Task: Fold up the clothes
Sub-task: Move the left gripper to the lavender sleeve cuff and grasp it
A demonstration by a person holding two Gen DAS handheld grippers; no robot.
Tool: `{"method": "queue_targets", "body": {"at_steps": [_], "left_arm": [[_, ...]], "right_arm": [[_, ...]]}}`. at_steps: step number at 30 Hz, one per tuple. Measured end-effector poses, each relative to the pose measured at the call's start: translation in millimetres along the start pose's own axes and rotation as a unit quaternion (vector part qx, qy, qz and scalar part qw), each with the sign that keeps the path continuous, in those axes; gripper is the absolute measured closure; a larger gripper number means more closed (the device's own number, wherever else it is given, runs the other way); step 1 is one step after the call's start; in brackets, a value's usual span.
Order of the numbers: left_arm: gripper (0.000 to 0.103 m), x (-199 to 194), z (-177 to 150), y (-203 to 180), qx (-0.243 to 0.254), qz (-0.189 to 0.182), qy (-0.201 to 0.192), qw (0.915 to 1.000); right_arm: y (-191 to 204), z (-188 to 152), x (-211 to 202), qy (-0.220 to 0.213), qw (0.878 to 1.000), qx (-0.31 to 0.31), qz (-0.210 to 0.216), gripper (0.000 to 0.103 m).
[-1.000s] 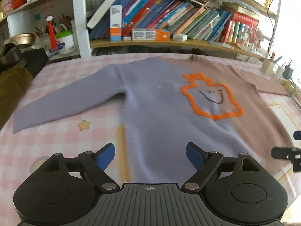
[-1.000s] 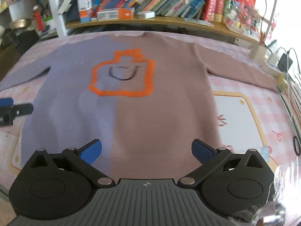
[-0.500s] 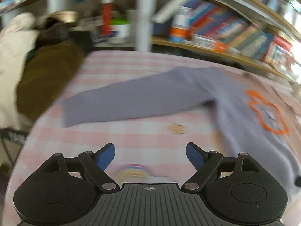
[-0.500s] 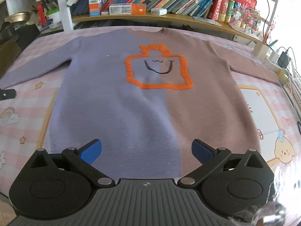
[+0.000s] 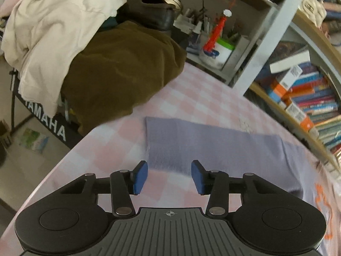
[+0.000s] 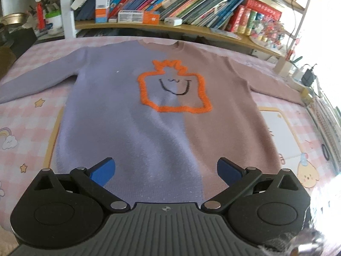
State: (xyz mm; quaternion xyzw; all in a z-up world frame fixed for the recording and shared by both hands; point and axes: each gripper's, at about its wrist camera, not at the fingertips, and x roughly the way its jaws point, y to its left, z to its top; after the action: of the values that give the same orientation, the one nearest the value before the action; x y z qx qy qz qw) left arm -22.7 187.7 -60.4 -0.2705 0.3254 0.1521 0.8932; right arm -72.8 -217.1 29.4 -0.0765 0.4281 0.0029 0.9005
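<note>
One sweater (image 6: 132,115) lies flat across the pink checked worktop (image 6: 27,115), its lilac sleeve (image 5: 191,140) ending centre frame in the left view, near the worktop's edge. Left gripper (image 5: 169,176) jaws are closing over the cuff, not yet pressing it. Right gripper (image 6: 166,170) jaws hang wide and empty above the hem.

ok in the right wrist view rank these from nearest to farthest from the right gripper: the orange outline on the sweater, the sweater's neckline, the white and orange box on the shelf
From the right gripper:
1. Orange outline, mid-chest on the sweater, straight ahead.
2. Neckline, at the sweater's far edge.
3. White and orange box, lying on the shelf behind the table.
</note>
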Motion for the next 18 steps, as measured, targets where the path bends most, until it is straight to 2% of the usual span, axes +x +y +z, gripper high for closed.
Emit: {"method": "queue_targets", "body": {"at_steps": [7,11,16,18], "left_arm": [[0.064,20,8,-9,-0.052,-0.042,-0.001,0.9978],[0.072,27,9,-16,-0.070,-0.057,0.006,0.9959],[0.072,33,13,-27,-0.067,-0.052,0.007,0.9964],[0.075,33,14,-25,-0.074,-0.045,0.006,0.9963]], "right_arm": [[-8,-2,-2,0.010,0.999,0.014,-0.027,0.000],[-12,-3,-2,0.013,0.999,0.020,-0.035,0.000],[-14,-3,-1,0.016,0.999,0.020,-0.035,0.000],[-15,-3,-1,0.016,0.999,0.019,-0.035,0.000]]}}
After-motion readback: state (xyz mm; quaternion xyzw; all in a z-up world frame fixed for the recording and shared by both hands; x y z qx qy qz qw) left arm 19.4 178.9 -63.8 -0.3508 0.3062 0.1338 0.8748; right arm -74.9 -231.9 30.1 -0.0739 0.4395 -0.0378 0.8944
